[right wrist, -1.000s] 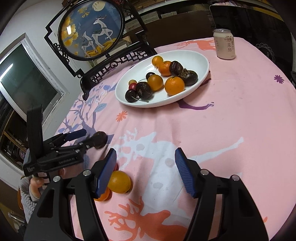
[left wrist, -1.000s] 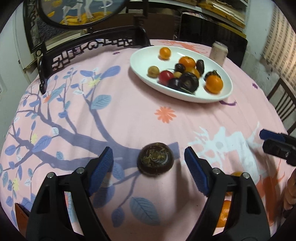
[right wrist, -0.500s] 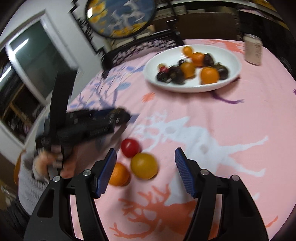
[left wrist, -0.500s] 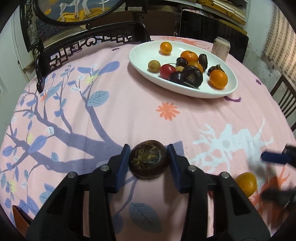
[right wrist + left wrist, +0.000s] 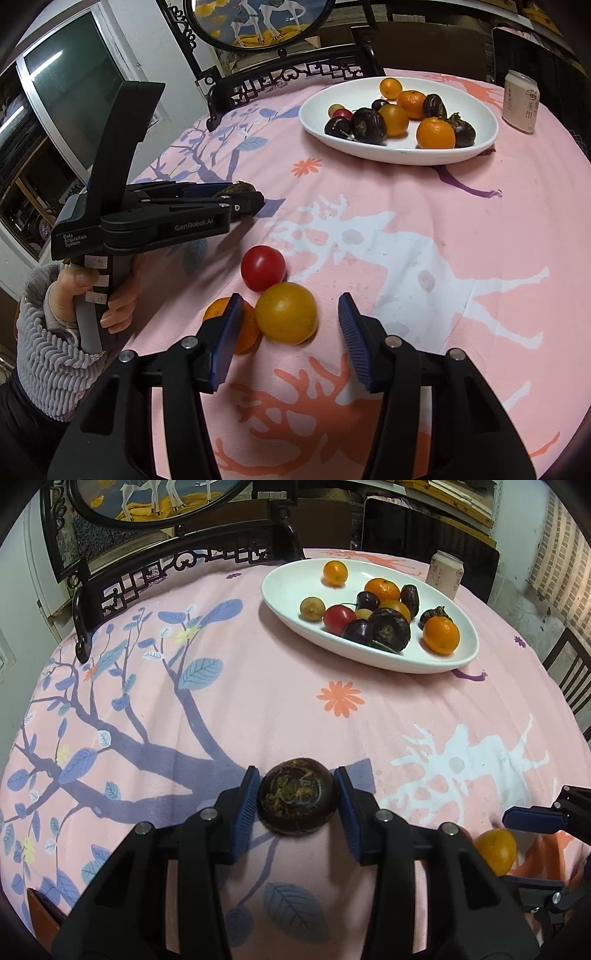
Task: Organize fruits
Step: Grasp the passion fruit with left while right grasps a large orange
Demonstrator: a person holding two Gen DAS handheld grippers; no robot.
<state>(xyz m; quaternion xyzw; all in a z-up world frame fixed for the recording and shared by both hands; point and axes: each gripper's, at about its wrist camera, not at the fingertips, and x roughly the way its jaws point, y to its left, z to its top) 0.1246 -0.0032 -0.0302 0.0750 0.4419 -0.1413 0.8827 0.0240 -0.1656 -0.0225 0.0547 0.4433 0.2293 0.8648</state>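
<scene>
My left gripper (image 5: pixel 297 800) is shut on a dark brown round fruit (image 5: pixel 297 801) just above the pink tablecloth; it also shows in the right wrist view (image 5: pixel 240 192). My right gripper (image 5: pixel 288 332) is open, its blue pads either side of a yellow-orange fruit (image 5: pixel 286 313) on the cloth. A red tomato (image 5: pixel 263 268) and an orange (image 5: pixel 245 325) lie beside that fruit. The white oval plate (image 5: pixel 291 587) at the far side holds several oranges, dark fruits and cherries; it also shows in the right wrist view (image 5: pixel 487 122).
A drink can (image 5: pixel 521 101) stands right of the plate. A black carved chair back (image 5: pixel 166 568) and a round framed picture (image 5: pixel 258 22) stand behind the table. The right gripper's blue pad (image 5: pixel 532 819) shows at the left wrist view's right edge beside an orange fruit (image 5: pixel 496 851).
My left gripper closed on the dark brown fruit. My right gripper swung down and left over the loose fruits, so the yellow-orange one now lies between its pads.
</scene>
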